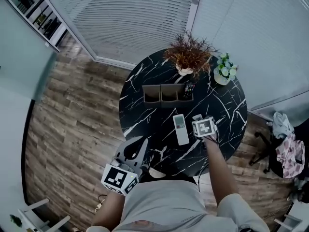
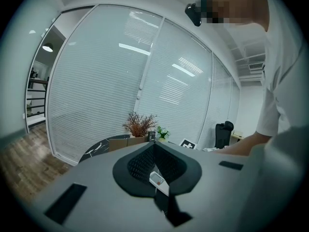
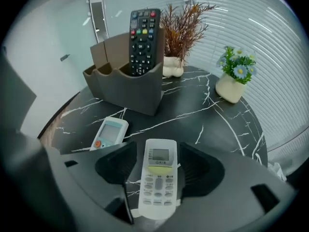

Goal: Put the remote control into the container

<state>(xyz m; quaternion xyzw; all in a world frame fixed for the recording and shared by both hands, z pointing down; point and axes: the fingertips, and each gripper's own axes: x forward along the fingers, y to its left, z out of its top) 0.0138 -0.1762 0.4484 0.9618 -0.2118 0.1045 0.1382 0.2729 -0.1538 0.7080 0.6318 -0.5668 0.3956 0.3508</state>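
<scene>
right gripper (image 3: pixel 158 151): tilting down over the table (image 3: pixel 203 110), jaws standing wide, pads not pressing on anything
white remote (image 3: pixel 158 182): lying flat on the table between the right jaws, screen end pointing toward the container (image 3: pixel 140 93)
black remote (image 3: pixel 142 40): standing upright in an end compartment of the container
second remote (image 3: pixel 110 132): lying on the table just left of the right gripper
left gripper (image 2: pixel 153 146): hovering by the table's near edge, jaws meeting at the tips, holding nothing

This is an office, with blind-covered glass partitions (image 1: pixel 130 18), a black office chair (image 2: pixel 223 133) and a wood-look floor (image 1: pixel 72 120).
</scene>
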